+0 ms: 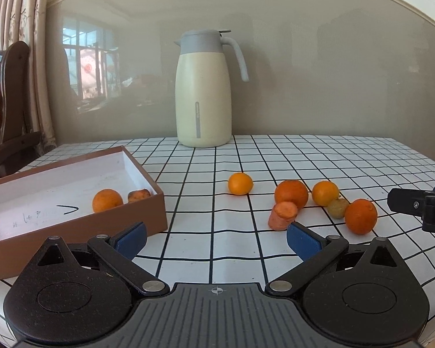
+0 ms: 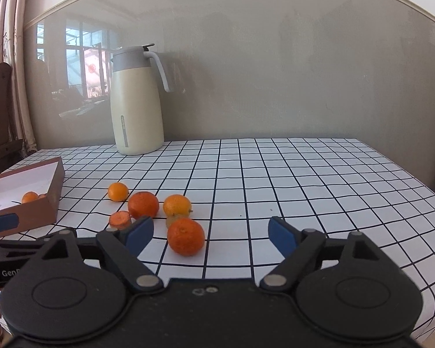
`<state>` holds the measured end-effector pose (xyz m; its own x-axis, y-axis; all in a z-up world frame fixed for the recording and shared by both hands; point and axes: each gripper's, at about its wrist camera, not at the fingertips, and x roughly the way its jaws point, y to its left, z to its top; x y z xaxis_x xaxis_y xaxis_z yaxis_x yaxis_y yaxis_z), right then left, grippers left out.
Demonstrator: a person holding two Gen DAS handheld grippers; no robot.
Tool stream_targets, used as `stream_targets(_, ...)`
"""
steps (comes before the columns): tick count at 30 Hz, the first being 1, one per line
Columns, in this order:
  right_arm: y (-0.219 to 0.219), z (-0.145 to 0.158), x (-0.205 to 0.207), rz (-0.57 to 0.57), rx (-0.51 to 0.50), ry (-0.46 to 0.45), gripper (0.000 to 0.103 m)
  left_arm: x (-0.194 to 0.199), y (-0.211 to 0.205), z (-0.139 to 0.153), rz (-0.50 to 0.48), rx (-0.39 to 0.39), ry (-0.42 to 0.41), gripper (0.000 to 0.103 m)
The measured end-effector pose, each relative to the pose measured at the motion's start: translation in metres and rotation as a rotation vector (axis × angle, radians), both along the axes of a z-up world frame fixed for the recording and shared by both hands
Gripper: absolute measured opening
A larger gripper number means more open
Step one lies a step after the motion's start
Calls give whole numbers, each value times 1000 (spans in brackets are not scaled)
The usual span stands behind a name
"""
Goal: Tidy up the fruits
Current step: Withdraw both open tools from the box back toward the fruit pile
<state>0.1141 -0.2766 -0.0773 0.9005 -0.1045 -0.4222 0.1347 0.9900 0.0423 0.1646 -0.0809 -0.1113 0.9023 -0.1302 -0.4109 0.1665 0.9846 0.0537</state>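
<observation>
A: Fruit status. Loose cluster on the desk [image 2: 304, 174]: near tangerine [image 2: 186, 236], a small greenish-yellow fruit [image 2: 173, 219] just behind it and touching, two more oranges behind those [image 2: 143, 205] [image 2: 177, 205], one small orange [image 2: 118, 191] off by itself toward the box. Carrot stub [image 2: 120, 220] on the box side of the cluster, cut face up and tilted. Brown cardboard box [image 1: 124, 217] already holds one orange [image 1: 107, 200] and a carrot piece [image 1: 139, 195].

B: Which hand-held gripper is nearer?

A: Right hand-held gripper [image 2: 211, 232]. Near tangerine sits just ahead, left of its centreline, closer to the left pad [image 2: 139, 233]. Jaws spread, nothing between them. It needs a small shift left, I'd say.

B: Left one?

A: Left hand-held gripper [image 1: 216, 239] is spread too, empty. Carrot stub [image 1: 283, 215] is just past its right pad [image 1: 303, 239]; the box is hard on its left. Stub's long axis runs roughly away from the camera, leaning left.

B: Views differ?

A: Left view shows the box interior, with pen marks on the floor; right view only catches its corner. Right view shows the bare right half of the desk. Cream thermal jug [image 1: 203, 87] stands at the back, clear of both.
</observation>
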Motion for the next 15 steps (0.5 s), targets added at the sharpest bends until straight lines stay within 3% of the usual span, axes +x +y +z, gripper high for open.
stream_targets(3, -2, -3, 4, 5, 13, 19, 70, 5, -6, -2, -14, -3, 19, 93)
stream_targets(8, -2, -10, 9, 15, 26, 40, 68, 11, -14, -5, -31, -1, 25, 91)
stream_targets(15, -3, -14, 17, 10, 47, 55, 59, 23, -23, -9, -53, 5, 49, 80)
